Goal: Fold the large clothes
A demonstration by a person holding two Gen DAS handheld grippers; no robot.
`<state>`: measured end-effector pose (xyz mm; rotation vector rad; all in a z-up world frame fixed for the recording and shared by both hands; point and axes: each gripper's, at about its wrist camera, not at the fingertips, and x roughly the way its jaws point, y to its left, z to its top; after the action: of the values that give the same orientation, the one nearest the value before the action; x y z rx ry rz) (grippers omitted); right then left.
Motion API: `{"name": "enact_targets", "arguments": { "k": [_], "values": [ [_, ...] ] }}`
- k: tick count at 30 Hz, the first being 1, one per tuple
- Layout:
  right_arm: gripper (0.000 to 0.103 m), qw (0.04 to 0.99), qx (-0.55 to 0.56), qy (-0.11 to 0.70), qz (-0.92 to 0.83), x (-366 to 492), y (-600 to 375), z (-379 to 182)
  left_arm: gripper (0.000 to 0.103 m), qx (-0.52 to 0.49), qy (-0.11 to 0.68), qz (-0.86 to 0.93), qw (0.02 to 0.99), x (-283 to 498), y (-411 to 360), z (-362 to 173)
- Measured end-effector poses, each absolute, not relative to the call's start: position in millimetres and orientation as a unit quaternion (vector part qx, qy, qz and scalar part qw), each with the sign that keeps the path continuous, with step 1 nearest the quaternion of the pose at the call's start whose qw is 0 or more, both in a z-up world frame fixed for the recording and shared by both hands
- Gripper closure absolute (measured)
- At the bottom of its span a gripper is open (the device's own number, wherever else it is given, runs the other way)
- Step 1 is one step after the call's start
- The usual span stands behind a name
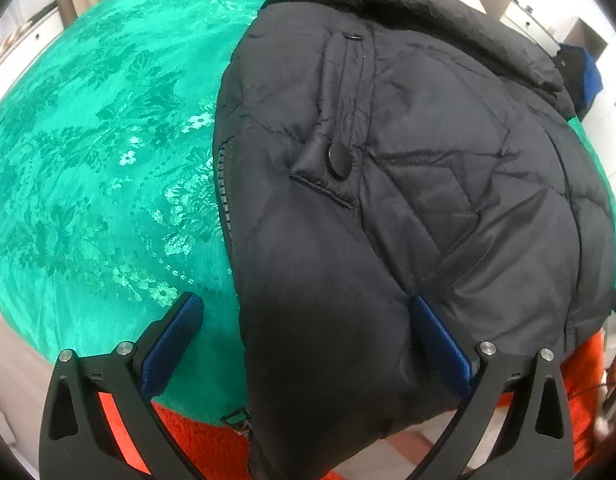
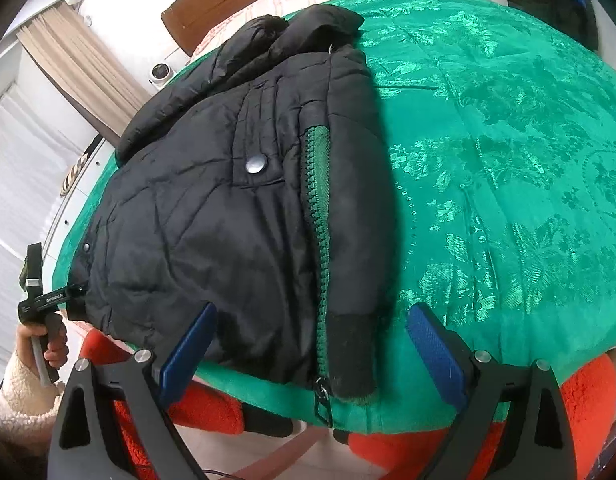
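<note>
Two claws wide open, nothing held: left claw [image 1: 303, 336] straddles jacket [image 1: 388, 200] hem, right claw [image 2: 312, 344] over cuff [image 2: 354, 356]. Jacket lies at bed [image 2: 508, 160] near edge. Puffy, soft, slippery, probably light; pinch hem corners or cuff, not padding.

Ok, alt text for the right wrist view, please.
A black puffer jacket, folded with its green zipper showing, lies on a green floral bedspread. The right gripper hangs open over its near hem; a hand holds the left gripper at far left.
</note>
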<state>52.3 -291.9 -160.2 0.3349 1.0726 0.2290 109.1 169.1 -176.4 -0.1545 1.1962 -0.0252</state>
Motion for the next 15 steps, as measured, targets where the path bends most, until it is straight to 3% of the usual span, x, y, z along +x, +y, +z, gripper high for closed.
{"name": "enact_targets", "arguments": {
  "k": [7,11,15],
  "values": [
    [0.008,0.838,0.145,0.514,0.114,58,-286,-159,0.013,-0.066,0.561,-0.029,0.824,106,169,-169],
    [0.008,0.834,0.134,0.521,0.121,61,-278,-158,0.035,-0.061,0.558,-0.047,0.826,105,162,-162],
    [0.008,0.832,0.124,0.525,0.128,63,-272,-159,0.047,-0.04,0.556,-0.05,0.829,106,153,-156]
  ]
}}
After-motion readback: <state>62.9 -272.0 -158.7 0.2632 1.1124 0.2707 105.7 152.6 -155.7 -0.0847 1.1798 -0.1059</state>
